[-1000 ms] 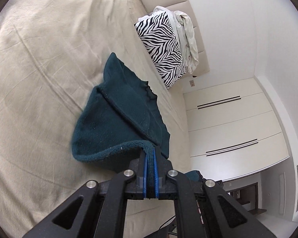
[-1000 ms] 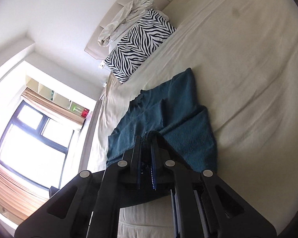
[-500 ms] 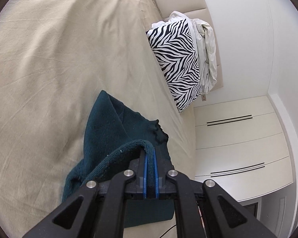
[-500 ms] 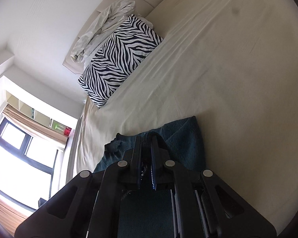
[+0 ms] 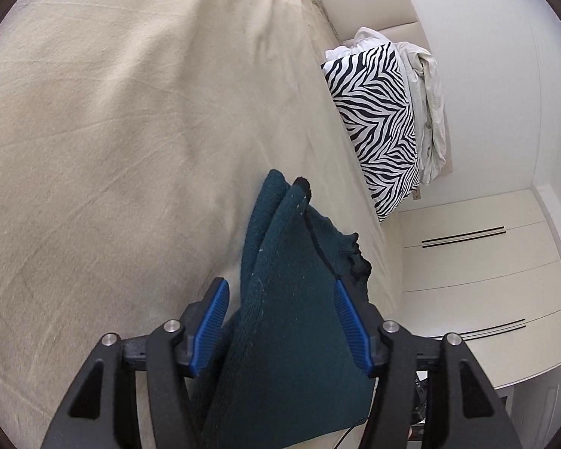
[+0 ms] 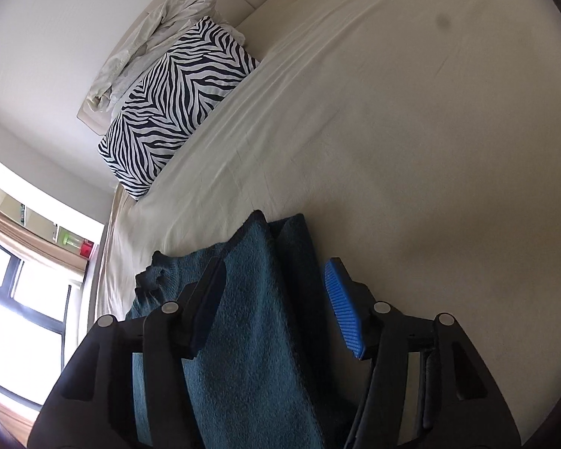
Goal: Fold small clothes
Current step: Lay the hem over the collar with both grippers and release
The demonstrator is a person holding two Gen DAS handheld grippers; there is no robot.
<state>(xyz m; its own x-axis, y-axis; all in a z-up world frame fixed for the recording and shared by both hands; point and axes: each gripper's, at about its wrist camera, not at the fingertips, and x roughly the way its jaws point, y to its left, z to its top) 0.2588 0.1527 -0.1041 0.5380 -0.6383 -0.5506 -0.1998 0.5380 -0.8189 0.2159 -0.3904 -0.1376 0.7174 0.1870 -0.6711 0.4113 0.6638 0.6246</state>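
Note:
A dark teal knitted garment [image 5: 288,299] lies folded over on the beige bed sheet [image 5: 112,131]. My left gripper [image 5: 280,310] is open, its blue pads spread on either side of the folded cloth. The same garment shows in the right wrist view [image 6: 243,318], with a ruffled edge at its left. My right gripper [image 6: 276,299] is open too, its fingers straddling the top layer of cloth without pinching it.
A zebra-print pillow [image 5: 377,123] leans against the padded headboard [image 5: 374,3] with a crumpled white cloth [image 5: 430,104] behind it. White wardrobe doors [image 5: 467,280] stand past the bed edge. A window [image 6: 15,318] is on the right view's left.
Both grippers carried the cloth's edge forward over the garment, then opened and let it go. The garment now lies folded in a narrower stack.

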